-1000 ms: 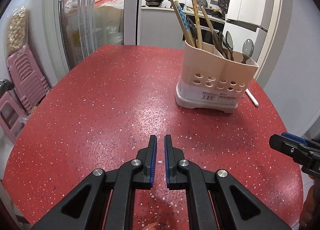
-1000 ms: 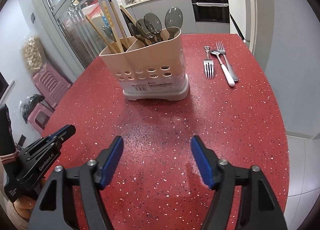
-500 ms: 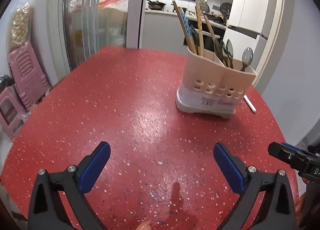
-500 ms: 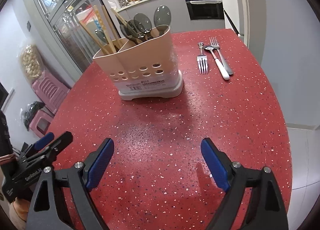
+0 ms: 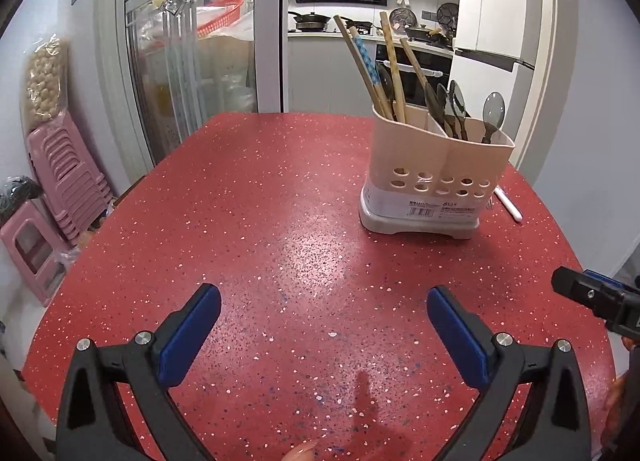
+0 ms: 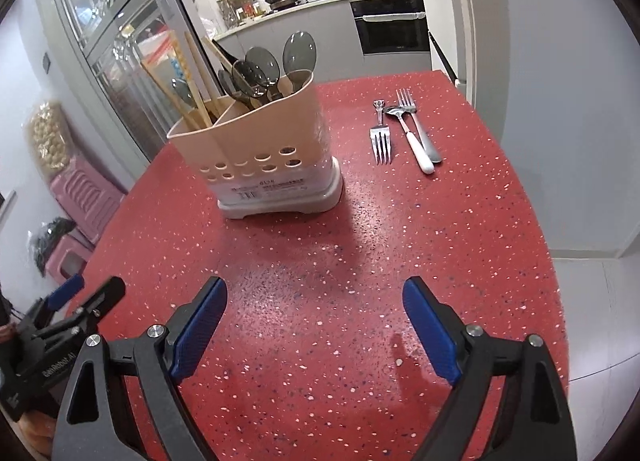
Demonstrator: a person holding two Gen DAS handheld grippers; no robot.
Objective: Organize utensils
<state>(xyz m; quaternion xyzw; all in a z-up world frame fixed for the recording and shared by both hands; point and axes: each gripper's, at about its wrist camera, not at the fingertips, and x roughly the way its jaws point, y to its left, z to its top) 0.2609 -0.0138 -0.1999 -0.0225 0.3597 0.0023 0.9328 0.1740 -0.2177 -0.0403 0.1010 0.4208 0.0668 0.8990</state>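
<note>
Two handheld grippers hover over a red speckled table [image 5: 248,197], both empty. Left gripper [image 5: 323,311]: jaws spread wide w/ nothing between, only bare tabletop. Right gripper [image 6: 315,311]: jaws also well apart, nothing btwn them; they have just been opening. Beige caddy [image 6: 264,153] stands upright ahead of the right jaws & a bit left of them; from the left gripper it sits ahead & to the right. Caddy holds dark spoons [image 6: 276,61] in one compartment, wooden sticks [image 5: 390,69] in another. Beyond the right jaws, right of the caddy, lie a fork [image 6: 381,133], a white-handled spoon [image 6: 412,139] & a 2nd fork [image 6: 418,121], flat, close together, apart from the caddy.
</note>
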